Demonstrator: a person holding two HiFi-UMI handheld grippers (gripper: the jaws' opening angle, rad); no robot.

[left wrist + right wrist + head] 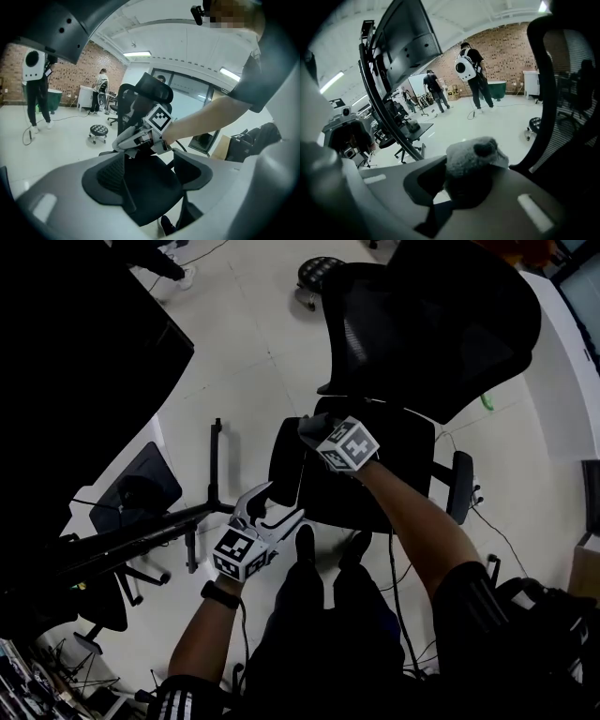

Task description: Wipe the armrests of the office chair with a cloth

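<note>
The black office chair (422,324) stands in front of me, with one armrest (285,463) at its left and the other armrest (459,486) at its right. My right gripper (314,430) is shut on a bunched grey cloth (471,157) and hovers by the inner top end of the left armrest; whether the cloth touches it I cannot tell. My left gripper (279,502) is open and empty, just in front of that armrest. In the left gripper view the seat (150,183) shows between its jaws, and the cloth (123,139) sits beyond.
A dark desk with a monitor (84,343) fills the left, with a second chair (141,488) and a stand's legs (214,465) beside it. A round stool (319,273) stands behind the chair. Cables (487,521) trail on the floor. People (471,75) stand far off.
</note>
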